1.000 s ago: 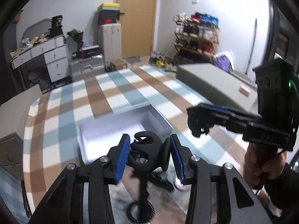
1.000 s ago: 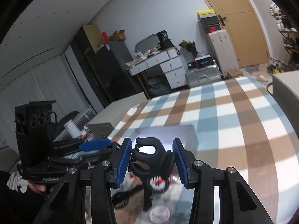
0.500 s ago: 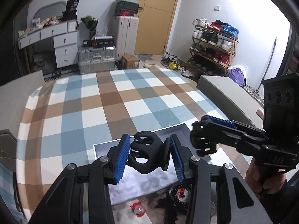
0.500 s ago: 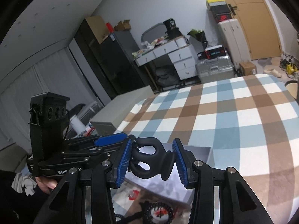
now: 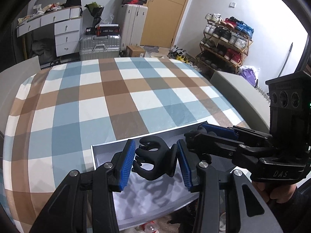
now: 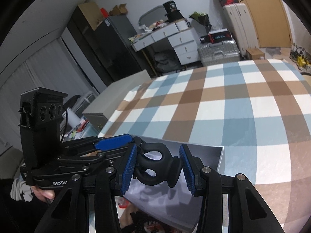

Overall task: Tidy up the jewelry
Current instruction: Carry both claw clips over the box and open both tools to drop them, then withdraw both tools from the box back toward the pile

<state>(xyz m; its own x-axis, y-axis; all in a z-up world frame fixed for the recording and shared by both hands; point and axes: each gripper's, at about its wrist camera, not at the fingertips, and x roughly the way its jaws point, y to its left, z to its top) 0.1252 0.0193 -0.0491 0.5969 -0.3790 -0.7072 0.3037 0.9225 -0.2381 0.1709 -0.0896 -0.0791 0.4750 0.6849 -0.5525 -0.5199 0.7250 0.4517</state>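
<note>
A person working two handheld grippers sorts accessories over a bench (image 5: 120,97) covered in a blue, brown and white check cloth. At left, the left gripper (image 5: 155,160) has its blue-padded jaws closed narrowly on a black claw clip (image 5: 153,159), holding it in the air just above an open white box (image 5: 101,151) that sits at the near edge of the bench. At right in the same view, the right gripper (image 5: 196,136) reaches in from the side, level with the first and close beside it. Its own camera shows its jaws likewise clamped on a second black hair clip (image 6: 158,167), poised over the same box (image 6: 220,159), with the left gripper (image 6: 116,141) alongside.

The visible floor of the box looks bare, crossed only by the shadows of the clips, so the sorting appears to be at an early stage: both clips are lifted and carried to the container, but neither has been released into it. Below the near edge of the box, small loose items (image 5: 147,228), some red and some dark, lie in a jumble too blurred to identify; they seemingly await their turn. The next step is likely to lower and release the two clips into the box.
</note>
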